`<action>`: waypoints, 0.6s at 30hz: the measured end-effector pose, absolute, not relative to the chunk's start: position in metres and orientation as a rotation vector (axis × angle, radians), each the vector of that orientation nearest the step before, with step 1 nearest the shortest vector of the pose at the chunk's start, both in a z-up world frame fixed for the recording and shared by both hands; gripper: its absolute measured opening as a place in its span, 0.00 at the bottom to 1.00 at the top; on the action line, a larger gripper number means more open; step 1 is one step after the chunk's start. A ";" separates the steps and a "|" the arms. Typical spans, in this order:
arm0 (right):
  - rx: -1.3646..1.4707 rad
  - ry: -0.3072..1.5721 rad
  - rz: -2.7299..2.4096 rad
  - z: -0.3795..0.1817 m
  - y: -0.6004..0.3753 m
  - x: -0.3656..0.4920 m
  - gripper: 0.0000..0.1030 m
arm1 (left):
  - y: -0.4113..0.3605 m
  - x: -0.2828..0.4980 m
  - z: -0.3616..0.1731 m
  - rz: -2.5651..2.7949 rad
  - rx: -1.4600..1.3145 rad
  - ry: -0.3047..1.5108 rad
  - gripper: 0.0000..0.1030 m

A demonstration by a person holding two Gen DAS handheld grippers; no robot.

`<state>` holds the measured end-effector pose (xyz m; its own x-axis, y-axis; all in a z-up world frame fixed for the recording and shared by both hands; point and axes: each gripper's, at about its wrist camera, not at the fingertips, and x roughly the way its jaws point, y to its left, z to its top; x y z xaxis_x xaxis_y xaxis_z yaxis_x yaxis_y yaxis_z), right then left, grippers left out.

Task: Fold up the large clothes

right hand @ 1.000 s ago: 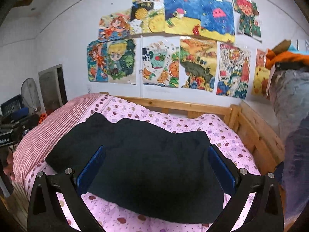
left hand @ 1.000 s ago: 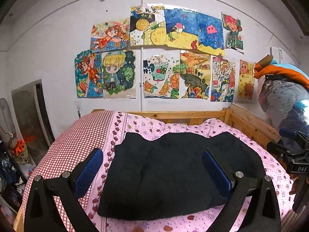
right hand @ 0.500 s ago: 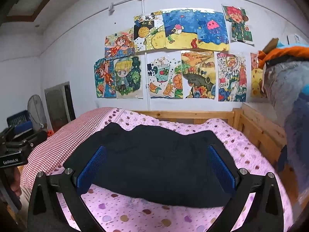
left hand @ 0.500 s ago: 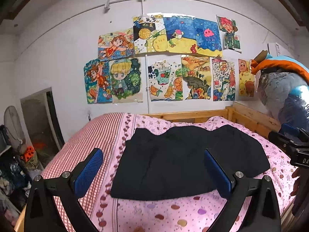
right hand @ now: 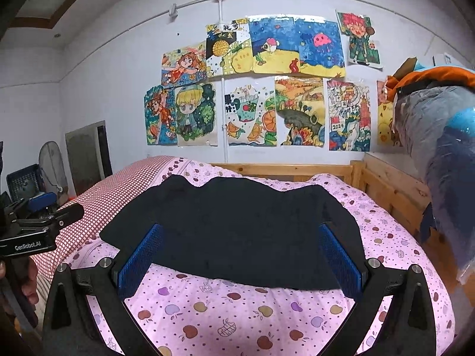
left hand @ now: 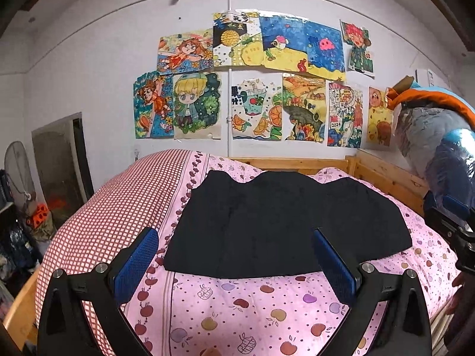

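Both my left tool (left hand: 234, 262) and right tool (right hand: 240, 255) gape wide and empty above the pink bed (left hand: 237, 311), and just beyond their tips lies the black garment (right hand: 237, 228), spread flat, likely soft and limp, best pinched at its near hem corners.

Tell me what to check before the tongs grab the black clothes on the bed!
1. Left tongs open and empty: ok.
2. Right tongs open and empty: ok.
3. Black garment lying on the pink bedspread, nothing on top of it: ok.
4. Near hem in clear sight for grabbing: ok.
5. Garment fully flat and smooth: not ok, its far edge is wavy.
6. Which garment it is, and where its sleeves lie: cannot tell.
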<state>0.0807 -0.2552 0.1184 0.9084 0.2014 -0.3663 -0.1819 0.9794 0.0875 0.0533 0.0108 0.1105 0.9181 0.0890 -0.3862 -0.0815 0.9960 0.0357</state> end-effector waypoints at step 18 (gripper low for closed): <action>0.112 0.458 0.185 0.077 -0.258 0.055 0.99 | 0.014 0.036 0.073 0.022 -0.020 0.448 1.00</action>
